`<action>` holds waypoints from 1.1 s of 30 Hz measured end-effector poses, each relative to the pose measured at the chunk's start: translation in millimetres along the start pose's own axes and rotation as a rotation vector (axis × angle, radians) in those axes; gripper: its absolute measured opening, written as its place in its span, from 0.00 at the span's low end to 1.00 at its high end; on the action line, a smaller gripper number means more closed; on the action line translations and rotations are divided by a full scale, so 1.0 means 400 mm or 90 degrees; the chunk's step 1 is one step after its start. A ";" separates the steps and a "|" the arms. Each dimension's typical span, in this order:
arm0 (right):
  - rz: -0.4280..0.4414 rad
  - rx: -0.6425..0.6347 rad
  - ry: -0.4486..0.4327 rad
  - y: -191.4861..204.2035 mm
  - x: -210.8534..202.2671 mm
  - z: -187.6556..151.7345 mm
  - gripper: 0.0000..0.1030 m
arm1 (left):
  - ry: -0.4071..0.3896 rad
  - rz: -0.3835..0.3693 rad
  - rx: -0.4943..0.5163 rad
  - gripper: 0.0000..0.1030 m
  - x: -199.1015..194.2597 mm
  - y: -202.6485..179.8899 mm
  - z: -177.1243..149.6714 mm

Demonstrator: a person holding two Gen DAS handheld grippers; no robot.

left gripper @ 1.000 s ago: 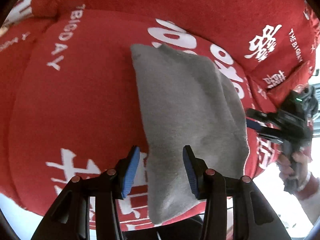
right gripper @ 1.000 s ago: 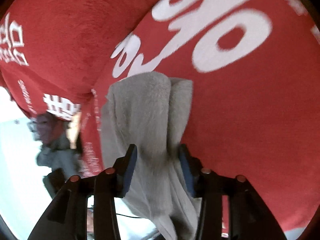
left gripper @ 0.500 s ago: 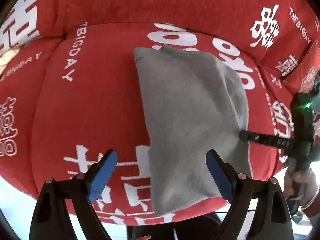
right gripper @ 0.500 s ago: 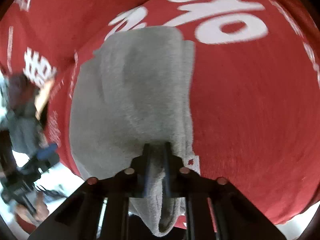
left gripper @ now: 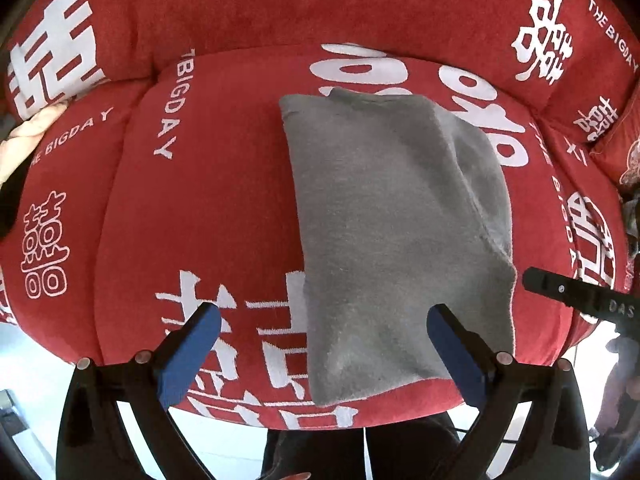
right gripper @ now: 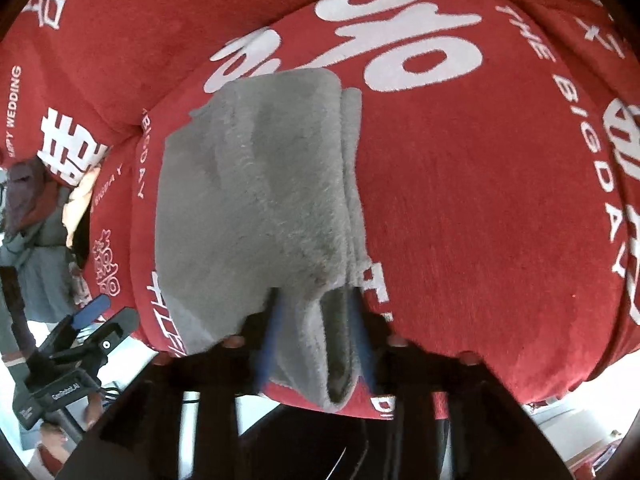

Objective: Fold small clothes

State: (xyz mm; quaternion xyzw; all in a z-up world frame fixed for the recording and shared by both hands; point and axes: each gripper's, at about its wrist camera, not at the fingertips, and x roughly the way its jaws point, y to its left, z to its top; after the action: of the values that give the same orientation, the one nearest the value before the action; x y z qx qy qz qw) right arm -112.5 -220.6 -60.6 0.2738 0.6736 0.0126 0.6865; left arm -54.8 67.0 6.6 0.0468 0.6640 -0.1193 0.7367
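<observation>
Your right gripper (right gripper: 316, 332): jaws pinch the near fold.
Grey cloth (right gripper: 260, 200): stretches ahead of your jaws.
Red cushion (right gripper: 480, 184): beneath it.

Red sofa cover (left gripper: 224, 208) reads "THE BIGDAY"; left tool (right gripper: 60, 360) labelled "GenRobot.AI".

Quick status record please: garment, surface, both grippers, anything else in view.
garment: grey cloth, folded into a long rectangle, near end hanging over the cushion's front edge
surface: red cushion with white lettering
left gripper: open wide, fingers either side of the cloth's near end, holding nothing
right gripper: fingers around the cloth's near right corner; image blurred, so grip not certain
other: pale cloth at the far left edge of the cushion
fold state: layered edges visible along the cloth's right side
</observation>
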 end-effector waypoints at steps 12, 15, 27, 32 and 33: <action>-0.096 -0.072 -0.025 0.110 -0.019 -0.016 0.72 | 0.020 0.010 -0.016 1.00 0.004 -0.001 0.000; -0.107 -0.076 -0.033 0.122 -0.023 -0.023 0.85 | 0.023 0.013 -0.016 1.00 0.005 0.002 -0.004; -0.158 -0.073 -0.048 0.140 -0.018 -0.028 1.00 | 0.039 0.016 -0.019 1.00 0.016 0.016 -0.015; -0.155 -0.060 -0.044 0.140 -0.017 -0.033 1.00 | 0.043 0.019 -0.015 1.00 0.021 0.018 -0.019; -0.155 -0.060 -0.044 0.142 -0.018 -0.035 1.00 | 0.043 0.020 -0.016 1.00 0.021 0.017 -0.020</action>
State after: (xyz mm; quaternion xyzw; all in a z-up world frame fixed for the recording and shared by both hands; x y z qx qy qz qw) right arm -106.1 -170.1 -30.7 0.1579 0.6765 -0.0484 0.7177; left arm -60.1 74.6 -3.4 0.0518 0.6892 -0.0973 0.7161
